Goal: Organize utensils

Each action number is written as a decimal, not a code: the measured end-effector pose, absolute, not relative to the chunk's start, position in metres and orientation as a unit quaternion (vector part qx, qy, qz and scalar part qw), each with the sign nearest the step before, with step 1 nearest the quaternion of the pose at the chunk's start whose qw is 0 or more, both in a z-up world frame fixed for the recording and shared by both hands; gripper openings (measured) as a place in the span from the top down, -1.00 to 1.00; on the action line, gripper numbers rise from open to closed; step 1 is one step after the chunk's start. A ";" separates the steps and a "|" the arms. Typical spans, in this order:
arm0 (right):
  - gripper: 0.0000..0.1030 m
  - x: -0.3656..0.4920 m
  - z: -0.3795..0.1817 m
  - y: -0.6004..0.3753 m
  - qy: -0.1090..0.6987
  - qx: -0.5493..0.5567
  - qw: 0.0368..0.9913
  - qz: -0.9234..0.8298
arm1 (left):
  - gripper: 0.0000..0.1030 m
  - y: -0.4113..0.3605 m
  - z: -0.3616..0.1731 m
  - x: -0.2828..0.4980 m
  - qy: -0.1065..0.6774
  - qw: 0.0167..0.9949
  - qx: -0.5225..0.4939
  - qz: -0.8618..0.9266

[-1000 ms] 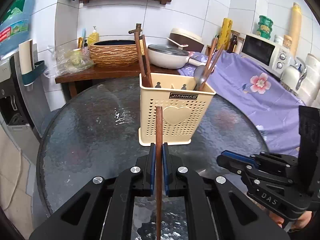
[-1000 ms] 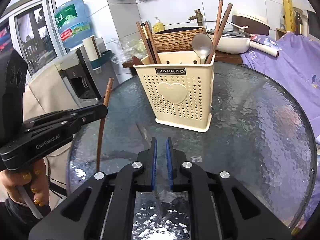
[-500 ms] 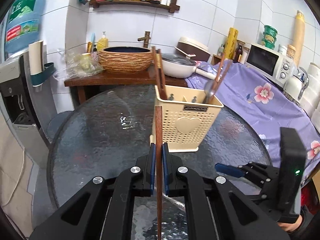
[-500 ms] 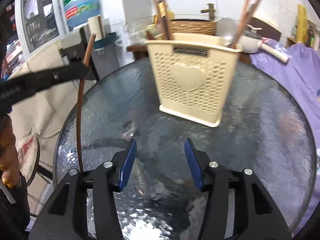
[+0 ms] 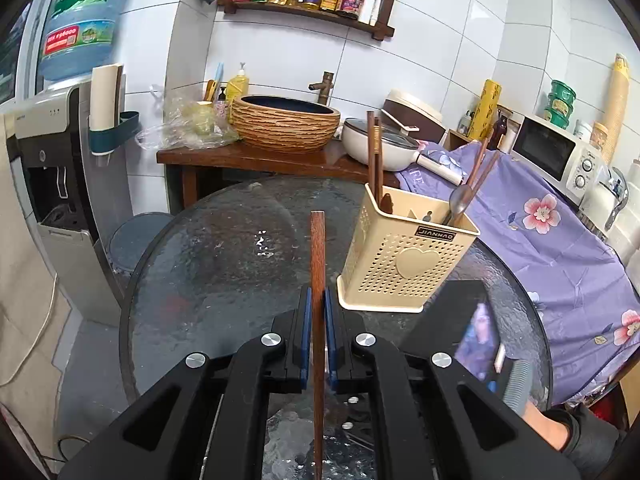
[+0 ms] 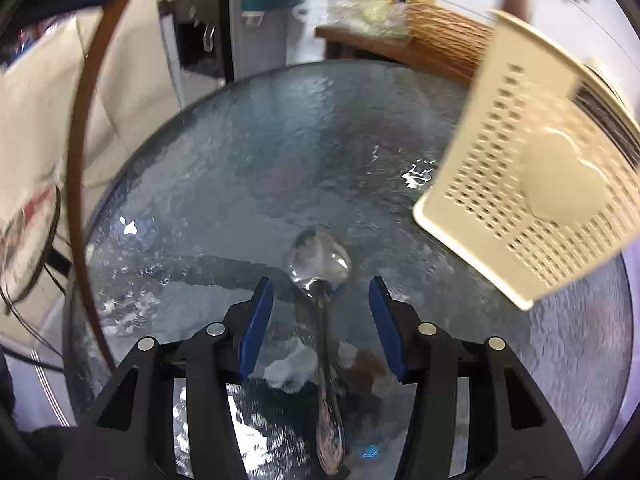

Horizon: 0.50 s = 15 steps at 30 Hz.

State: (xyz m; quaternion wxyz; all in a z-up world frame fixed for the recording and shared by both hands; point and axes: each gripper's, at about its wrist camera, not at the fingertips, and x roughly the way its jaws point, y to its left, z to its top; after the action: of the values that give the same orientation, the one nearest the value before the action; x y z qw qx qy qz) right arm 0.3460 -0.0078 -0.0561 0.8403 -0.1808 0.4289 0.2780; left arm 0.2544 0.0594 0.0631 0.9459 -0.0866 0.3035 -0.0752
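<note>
Grippers: two, left gripper (image 5: 316, 316) and right gripper (image 6: 320, 316); two blue-padded fingers (image 6: 256, 320) each.
Utensil holder (image 5: 404, 260): one, cream, perforated.
Wooden chopsticks: five visible; one held chopstick (image 5: 318, 280) in left gripper, two upright chopsticks (image 5: 374, 160) at holder's left end, two leaning chopsticks (image 5: 480, 172) at its right end.
Metal spoons: two; one holder spoon (image 5: 458, 200), one table spoon (image 6: 320, 264).
Glass table (image 5: 224, 264): one, round.
</note>
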 end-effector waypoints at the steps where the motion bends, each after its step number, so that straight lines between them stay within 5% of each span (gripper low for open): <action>1: 0.02 0.349 -0.059 -0.002 0.435 -0.190 0.835 0.278 | 0.88 0.060 0.063 0.255 0.304 0.946 -0.088 -0.075; 12: 0.03 0.372 -0.063 0.020 0.461 -0.209 0.813 0.287 | 0.88 0.074 0.059 0.259 0.305 0.944 -0.102 -0.073; 15: 0.25 0.376 -0.061 0.020 0.472 -0.196 0.807 0.295 | 0.87 0.075 0.058 0.259 0.306 0.944 -0.104 -0.073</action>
State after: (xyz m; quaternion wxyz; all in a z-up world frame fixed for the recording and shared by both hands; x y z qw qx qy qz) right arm 0.3760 0.0197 -0.0608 0.8072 -0.1958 0.4722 0.2951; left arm 0.2594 0.0752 0.0578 0.9436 -0.1036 0.3060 -0.0728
